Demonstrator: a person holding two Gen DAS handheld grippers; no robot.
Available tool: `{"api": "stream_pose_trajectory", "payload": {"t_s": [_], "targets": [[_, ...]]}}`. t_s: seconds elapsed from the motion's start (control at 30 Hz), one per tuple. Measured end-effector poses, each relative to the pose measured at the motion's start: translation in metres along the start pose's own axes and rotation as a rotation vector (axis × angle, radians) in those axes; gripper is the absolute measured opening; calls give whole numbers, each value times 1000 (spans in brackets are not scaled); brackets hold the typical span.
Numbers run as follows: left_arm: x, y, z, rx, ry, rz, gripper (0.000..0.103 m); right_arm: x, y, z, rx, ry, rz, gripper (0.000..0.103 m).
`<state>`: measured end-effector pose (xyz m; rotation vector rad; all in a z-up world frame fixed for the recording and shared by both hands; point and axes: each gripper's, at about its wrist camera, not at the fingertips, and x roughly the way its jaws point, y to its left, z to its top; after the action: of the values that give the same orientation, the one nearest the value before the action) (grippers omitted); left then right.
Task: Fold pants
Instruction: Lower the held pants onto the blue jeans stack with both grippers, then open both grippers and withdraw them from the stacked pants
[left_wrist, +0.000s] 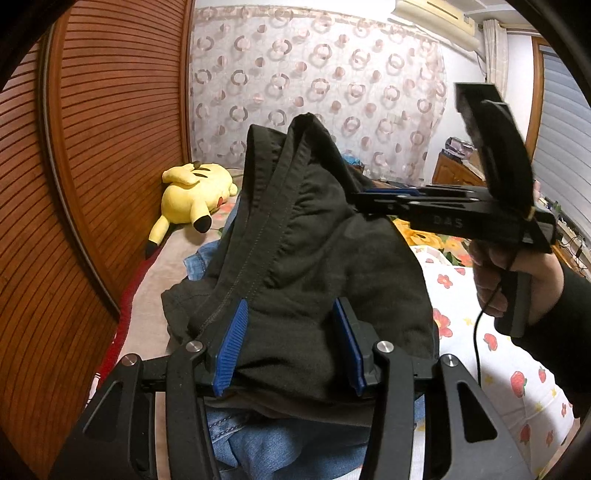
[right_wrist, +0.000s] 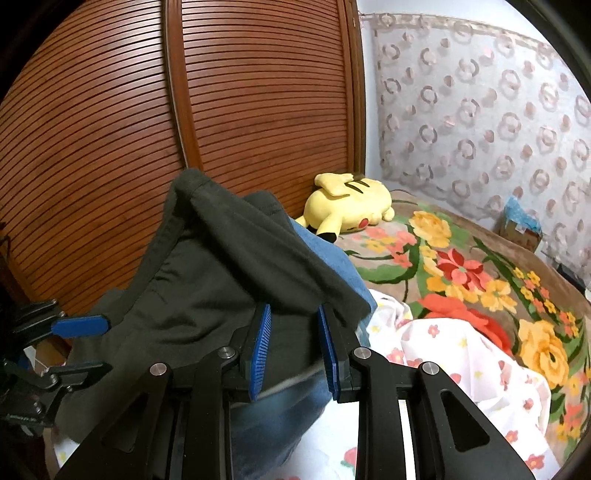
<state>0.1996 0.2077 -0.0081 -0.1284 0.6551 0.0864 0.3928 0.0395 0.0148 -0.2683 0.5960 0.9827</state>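
Observation:
A pair of black pants hangs bunched in the air over the bed, its seamed edge rising to a peak. In the left wrist view my left gripper has its blue pads pressed on a thick fold of the fabric. The right gripper, held by a hand at the right, pinches the pants' upper edge. In the right wrist view the pants drape over my right gripper, whose pads clamp a fold, and the left gripper grips the cloth at the far left.
Blue jeans lie under the pants. A yellow plush toy rests against the slatted wooden door. The bed carries a floral blanket and a white flowered sheet. A patterned curtain hangs behind.

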Motion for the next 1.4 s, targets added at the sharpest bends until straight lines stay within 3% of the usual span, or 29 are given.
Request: {"api": "stream_pose_trajectory", "payload": {"t_s": [0.7,0.83,0.93,1.03,1.4], "targets": [[-1,-9,-3,34,27,12,50,-59,19,-36,38,-61,-19,32],[-8,-7,3,16,20,-20,60,-68,22,-41,43,-69,-25,33],[-16,-8,5,4,-3,-46,79,-76,24,-47,45,-77,-31,34],[-24,-16,7,26,-22,-33,85,-83,25,-51,52,-83,-34,35],[-44,-43,8,48,-73,-48,86,-115,33,-72,88,-98,-80,45]]}}
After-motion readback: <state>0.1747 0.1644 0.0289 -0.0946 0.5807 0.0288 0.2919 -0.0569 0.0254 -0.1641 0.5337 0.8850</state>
